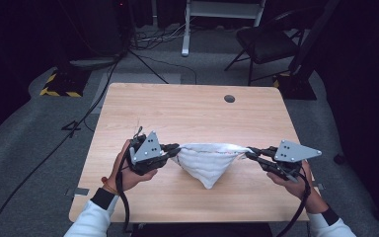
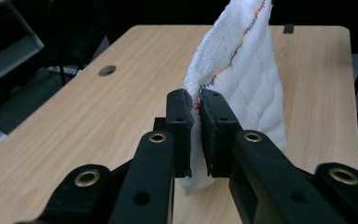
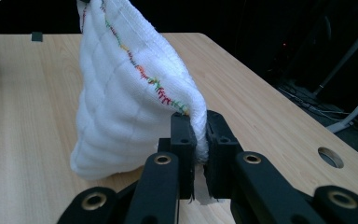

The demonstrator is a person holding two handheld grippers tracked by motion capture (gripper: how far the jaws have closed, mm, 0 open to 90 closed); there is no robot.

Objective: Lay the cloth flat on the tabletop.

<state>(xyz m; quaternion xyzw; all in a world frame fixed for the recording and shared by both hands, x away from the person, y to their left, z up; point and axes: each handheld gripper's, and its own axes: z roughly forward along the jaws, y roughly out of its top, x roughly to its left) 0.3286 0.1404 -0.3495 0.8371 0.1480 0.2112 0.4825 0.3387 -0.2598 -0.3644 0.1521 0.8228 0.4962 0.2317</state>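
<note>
While 2 grippers pinch corners, white cloth (image 1: 207, 163) hangs above table (image 1: 187, 113).

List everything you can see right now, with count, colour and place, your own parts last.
cloth: one, white quilted with a multicoloured stitched edge, stretched between both grippers, its lowest point about at the tabletop
table: one, light wood, a round hole near the far right corner
folding chair: one, black, on the floor beyond the table
cables: several, black, on the grey floor at left
left gripper: one, black, jaws shut on a cloth corner
right gripper: one, black, jaws shut on the opposite corner
</note>
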